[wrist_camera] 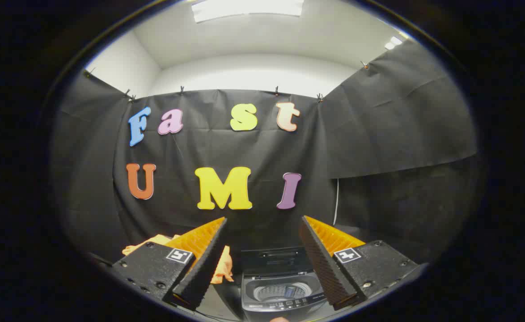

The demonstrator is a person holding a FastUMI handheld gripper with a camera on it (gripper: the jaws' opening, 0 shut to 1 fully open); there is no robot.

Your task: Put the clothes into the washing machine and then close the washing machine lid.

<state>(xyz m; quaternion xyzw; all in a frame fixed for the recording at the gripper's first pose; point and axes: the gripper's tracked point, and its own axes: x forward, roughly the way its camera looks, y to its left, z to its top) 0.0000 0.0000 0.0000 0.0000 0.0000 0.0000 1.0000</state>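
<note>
Gripper (262, 255) fingers spread wide, holding nothing. Washing machine (282, 286) lid's up, so grabbing the orange clothes (222, 268) looks next.

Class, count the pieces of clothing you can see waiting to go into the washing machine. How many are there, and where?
1: an orange garment lies left of the washing machine, partly behind the left finger of the open tongs. More may be hidden behind that finger.

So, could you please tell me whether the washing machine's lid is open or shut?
Open: the lid stands raised behind the washing machine, whose drum shows. The open tool holds nothing.
</note>
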